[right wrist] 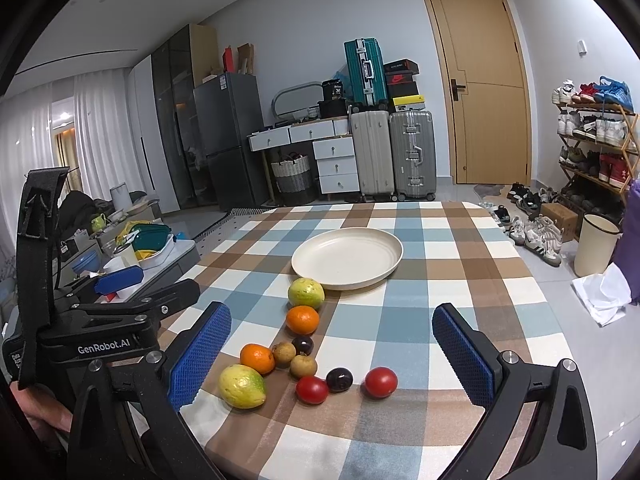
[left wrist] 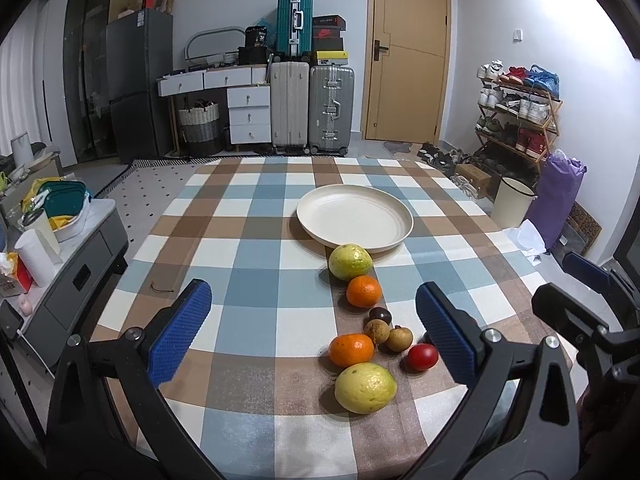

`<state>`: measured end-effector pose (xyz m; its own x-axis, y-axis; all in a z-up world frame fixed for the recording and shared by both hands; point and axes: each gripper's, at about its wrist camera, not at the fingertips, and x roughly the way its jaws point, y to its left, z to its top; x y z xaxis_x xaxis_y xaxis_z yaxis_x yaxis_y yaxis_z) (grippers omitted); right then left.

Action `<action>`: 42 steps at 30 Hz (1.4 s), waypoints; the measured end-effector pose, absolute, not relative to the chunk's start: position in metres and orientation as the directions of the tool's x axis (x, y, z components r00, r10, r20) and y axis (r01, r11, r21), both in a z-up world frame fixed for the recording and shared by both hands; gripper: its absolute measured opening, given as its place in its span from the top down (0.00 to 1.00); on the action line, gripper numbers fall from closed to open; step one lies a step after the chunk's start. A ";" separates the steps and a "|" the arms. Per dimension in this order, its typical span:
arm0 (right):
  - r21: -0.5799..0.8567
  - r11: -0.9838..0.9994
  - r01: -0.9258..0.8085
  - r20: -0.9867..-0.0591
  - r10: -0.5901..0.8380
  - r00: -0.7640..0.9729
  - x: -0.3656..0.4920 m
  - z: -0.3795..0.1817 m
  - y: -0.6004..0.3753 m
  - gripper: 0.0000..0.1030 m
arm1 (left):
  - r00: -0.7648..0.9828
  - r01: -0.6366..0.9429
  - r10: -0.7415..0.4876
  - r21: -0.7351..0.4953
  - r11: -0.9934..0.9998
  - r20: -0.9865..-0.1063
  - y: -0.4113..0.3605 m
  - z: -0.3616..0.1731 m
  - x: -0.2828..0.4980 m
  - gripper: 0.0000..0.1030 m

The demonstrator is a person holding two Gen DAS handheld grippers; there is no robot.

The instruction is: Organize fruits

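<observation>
My left gripper [left wrist: 312, 332] hovers over the bench [left wrist: 248, 264] with its jaws spread wide and nothing in them; the fruits [left wrist: 370, 334] lie between its fingers, nearer the right one. My right gripper [right wrist: 332, 352] is likewise wide apart, fruits between toward its left finger, the plate [right wrist: 347, 258] ahead beyond them

A table under a checked cloth [left wrist: 248, 216] of blue, brown and cream carries a cream plate [left wrist: 354, 214] toward its far side. Before the plate lie two yellow-green guavas [left wrist: 351, 262], two oranges [left wrist: 363, 291], two brown longans [left wrist: 376, 331], two dark round fruits [right wrist: 339, 379] and two red tomatoes [right wrist: 381, 381].
</observation>
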<state>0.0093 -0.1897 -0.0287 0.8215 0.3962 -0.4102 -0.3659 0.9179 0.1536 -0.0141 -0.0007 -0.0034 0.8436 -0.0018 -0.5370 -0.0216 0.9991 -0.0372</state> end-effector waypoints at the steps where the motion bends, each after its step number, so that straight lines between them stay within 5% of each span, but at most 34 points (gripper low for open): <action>1: 0.156 0.917 -0.366 -0.411 0.397 0.821 0.009 -0.029 -0.191 0.00 | 0.839 -0.016 -0.012 -0.047 0.999 -0.544 0.001 -0.005 -0.013 0.01; 10: 0.173 0.916 -0.362 -0.413 0.401 0.818 0.011 -0.034 -0.199 0.00 | 0.784 0.059 -0.146 -0.162 0.985 -0.603 0.018 -0.023 -0.003 0.01; 33: 0.193 0.924 -0.330 -0.442 0.382 0.812 0.017 -0.055 -0.212 0.00 | 0.619 0.088 -0.206 -0.193 0.977 -0.758 0.004 -0.095 0.028 0.02; 42: 0.200 0.924 -0.325 -0.452 0.381 0.807 0.018 -0.060 -0.214 0.00 | 0.566 0.116 -0.279 -0.260 0.959 -0.776 0.004 -0.113 0.037 0.24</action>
